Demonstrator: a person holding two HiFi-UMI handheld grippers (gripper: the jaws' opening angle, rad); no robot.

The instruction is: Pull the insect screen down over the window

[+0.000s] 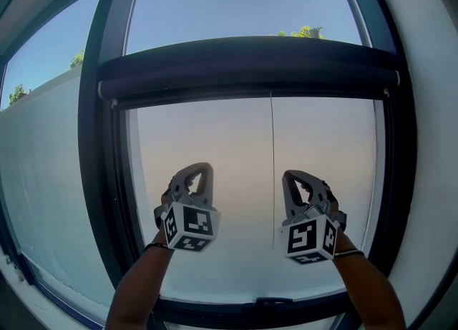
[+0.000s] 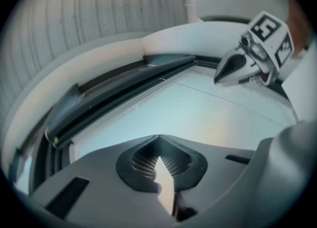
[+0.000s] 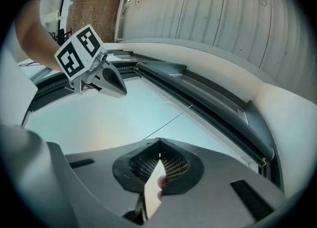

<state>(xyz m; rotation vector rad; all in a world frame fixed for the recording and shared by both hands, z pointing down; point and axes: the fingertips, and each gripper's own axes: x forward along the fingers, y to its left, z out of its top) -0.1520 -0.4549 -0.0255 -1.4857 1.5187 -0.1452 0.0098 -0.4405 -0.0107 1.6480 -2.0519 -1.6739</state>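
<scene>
Clearly the insect screen [image 1: 247, 71] is not yet drawn: it sits rolled in the dark housing across the top of the window [image 1: 215, 142], well above both hands. The left gripper [image 1: 203, 168] and the right gripper [image 1: 292, 175] are held up before the glass, each with its jaws pressed together on nothing. To do this well, I would open them, take the housing's lower bar at two even points and pull level. The thin line [image 1: 271, 171] hanging mid-pane may be a pull cord, though it is too fine to tell.
</scene>
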